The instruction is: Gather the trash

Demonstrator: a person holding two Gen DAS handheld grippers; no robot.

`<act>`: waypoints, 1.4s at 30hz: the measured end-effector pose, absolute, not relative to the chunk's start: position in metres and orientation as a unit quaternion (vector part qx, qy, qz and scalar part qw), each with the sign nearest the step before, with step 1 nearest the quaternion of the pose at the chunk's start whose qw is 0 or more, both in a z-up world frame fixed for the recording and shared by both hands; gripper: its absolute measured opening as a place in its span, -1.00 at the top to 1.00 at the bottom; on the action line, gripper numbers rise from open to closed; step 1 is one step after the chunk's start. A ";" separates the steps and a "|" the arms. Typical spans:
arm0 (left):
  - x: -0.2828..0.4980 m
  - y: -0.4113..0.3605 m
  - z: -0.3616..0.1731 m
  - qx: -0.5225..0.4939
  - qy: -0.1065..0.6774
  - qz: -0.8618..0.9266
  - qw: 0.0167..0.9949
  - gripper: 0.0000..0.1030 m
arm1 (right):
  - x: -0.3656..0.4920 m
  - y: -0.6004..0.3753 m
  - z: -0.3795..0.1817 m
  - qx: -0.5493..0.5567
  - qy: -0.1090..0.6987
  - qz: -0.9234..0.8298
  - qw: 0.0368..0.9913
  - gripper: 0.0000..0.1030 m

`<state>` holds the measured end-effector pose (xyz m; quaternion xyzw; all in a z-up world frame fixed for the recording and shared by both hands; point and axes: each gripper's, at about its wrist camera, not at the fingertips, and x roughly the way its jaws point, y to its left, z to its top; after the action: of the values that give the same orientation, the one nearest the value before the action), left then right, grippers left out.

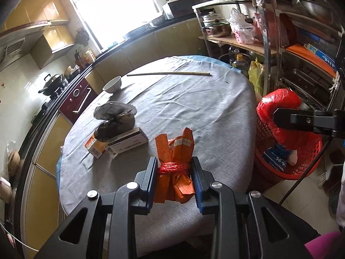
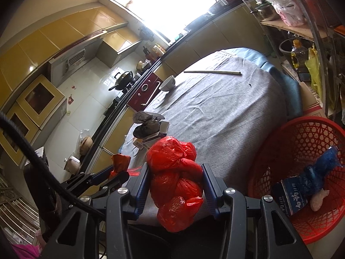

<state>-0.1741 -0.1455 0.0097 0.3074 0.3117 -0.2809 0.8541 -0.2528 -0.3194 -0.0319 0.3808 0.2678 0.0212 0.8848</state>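
My left gripper (image 1: pixel 174 168) is shut on an orange wrapper bundle (image 1: pixel 175 151) tied with red plastic, held above the near part of the grey-clothed round table (image 1: pixel 194 108). My right gripper (image 2: pixel 175 172) is shut on a knotted red plastic bag (image 2: pixel 174 179), held over the table's near edge, left of the red mesh basket (image 2: pixel 301 172). That basket holds a blue packet (image 2: pixel 301 192) and a pale scrap. In the left wrist view the red bag (image 1: pixel 282 116) hangs over the basket (image 1: pixel 286 151) in the right gripper's fingers (image 1: pixel 301 119). A dark crumpled bag (image 1: pixel 116 118) lies on small boxes (image 1: pixel 120 142).
A white bowl (image 1: pixel 112 84) and a long thin stick (image 1: pixel 168 73) lie at the table's far side. A metal shelf rack (image 1: pixel 269 43) with pots and bags stands to the right behind the basket. Kitchen counters and a stove with a wok (image 1: pixel 52 82) run along the left.
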 end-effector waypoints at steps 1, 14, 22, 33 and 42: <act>-0.175 -0.148 0.009 0.311 0.311 -0.283 0.853 0.38 | -0.255 -0.321 -0.033 0.383 0.267 0.020 0.884 0.05; -0.187 -0.187 -0.008 0.352 0.302 -0.309 0.831 0.38 | -0.279 -0.347 -0.050 0.409 0.262 -0.011 0.874 0.05; -0.198 -0.216 -0.021 0.380 0.297 -0.333 0.810 0.38 | -0.295 -0.363 -0.062 0.414 0.262 -0.046 0.871 0.05; -0.200 -0.265 -0.050 0.391 0.357 -0.381 0.758 0.38 | -0.331 -0.395 -0.084 0.395 0.279 -0.144 0.863 0.03; -0.204 -0.306 -0.066 0.382 0.390 -0.425 0.722 0.36 | -0.352 -0.417 -0.109 0.422 0.291 -0.182 0.839 0.01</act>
<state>-0.2036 -0.3057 -0.0662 0.3824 0.3898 -0.4254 0.7217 -0.3518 -0.4170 -0.1091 0.4215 0.2914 -0.1818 0.8393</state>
